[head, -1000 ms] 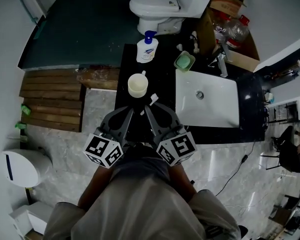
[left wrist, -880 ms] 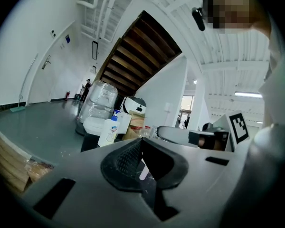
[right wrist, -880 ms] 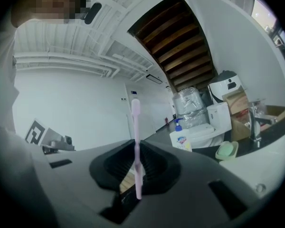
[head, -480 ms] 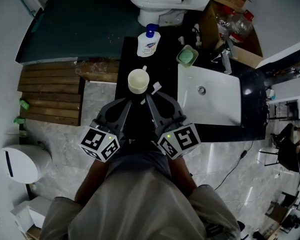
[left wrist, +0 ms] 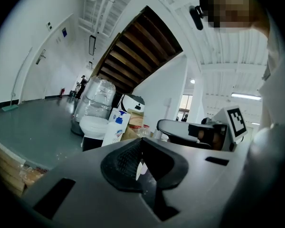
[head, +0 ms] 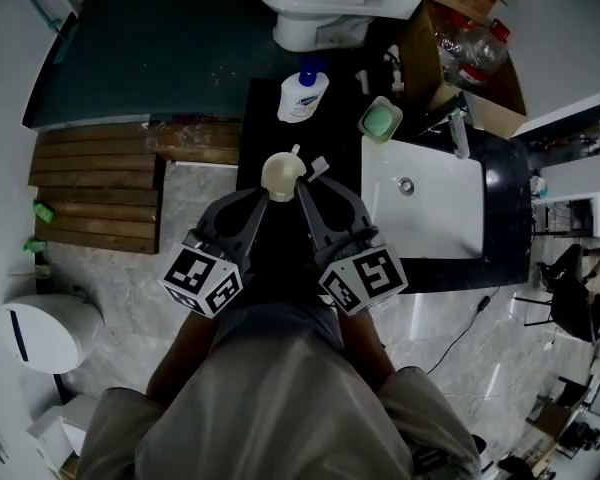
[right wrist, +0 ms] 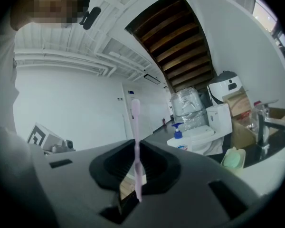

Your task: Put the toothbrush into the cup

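Two grippers are reaching forward side by side over a black table, the left gripper at 9 o'clock of the right gripper. In the right gripper view, the right gripper is pinching its fingers on the pale pink toothbrush, which is standing upright, the shaft rising well above the fingers and a short end hanging below them. In the head view the toothbrush's white head is showing just past the right fingers, just beside the cup at its 3 o'clock and not inside it.

In the left gripper view, the left gripper is keeping its fingers pressed together; a thin white sliver is showing in the slit between them, too small to identify.

The cream cup is sitting on the table at 12 o'clock of both grippers, right at their tips, its small handle pointing toward 1 o'clock. A white soap bottle with a blue pump is standing at 12 o'clock of the cup, well apart from it. A green soap dish is lying at 2 o'clock of the cup, near the corner of the white sink, which is filling the table's 3 o'clock side. A white toilet is standing beyond the table at 12 o'clock.
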`<state>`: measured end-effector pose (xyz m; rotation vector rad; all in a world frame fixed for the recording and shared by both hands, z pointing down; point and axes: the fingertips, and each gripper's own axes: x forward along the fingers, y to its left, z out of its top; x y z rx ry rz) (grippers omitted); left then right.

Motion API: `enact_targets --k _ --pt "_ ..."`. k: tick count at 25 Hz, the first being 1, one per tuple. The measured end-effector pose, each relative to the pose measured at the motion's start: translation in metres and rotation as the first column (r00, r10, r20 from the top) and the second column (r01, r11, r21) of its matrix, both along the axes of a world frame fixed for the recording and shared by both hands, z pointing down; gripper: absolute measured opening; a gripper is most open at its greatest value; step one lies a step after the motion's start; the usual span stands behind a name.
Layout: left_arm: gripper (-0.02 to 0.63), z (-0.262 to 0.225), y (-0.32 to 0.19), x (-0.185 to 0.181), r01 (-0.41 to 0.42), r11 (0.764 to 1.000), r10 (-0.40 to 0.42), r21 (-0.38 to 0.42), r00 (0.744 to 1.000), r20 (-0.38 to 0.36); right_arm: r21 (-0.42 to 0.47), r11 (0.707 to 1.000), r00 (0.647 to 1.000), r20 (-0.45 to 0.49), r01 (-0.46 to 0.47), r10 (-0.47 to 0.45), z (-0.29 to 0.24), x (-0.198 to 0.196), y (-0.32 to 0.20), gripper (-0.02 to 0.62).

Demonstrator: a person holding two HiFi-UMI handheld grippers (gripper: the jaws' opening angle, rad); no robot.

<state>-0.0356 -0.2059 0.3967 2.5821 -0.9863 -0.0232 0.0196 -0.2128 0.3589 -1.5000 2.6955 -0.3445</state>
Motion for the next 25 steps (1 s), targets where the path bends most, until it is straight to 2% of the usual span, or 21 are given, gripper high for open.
enact_targets --k 10,25 --pt "0.009 0.010 -0.030 -0.004 -0.016 0.999 0.016 -0.041 1.000 -0.007 -0.049 0.999 1.000 -0.009 -0.018 0.017 0.018 -0.004 -0.032 0.043" --pt "0.009 0.031 -0.039 -0.008 -0.017 0.993 0.014 -0.113 1.000 -0.027 -0.121 0.993 0.999 -0.035 -0.017 0.013 0.049 -0.009 -0.049 0.043"
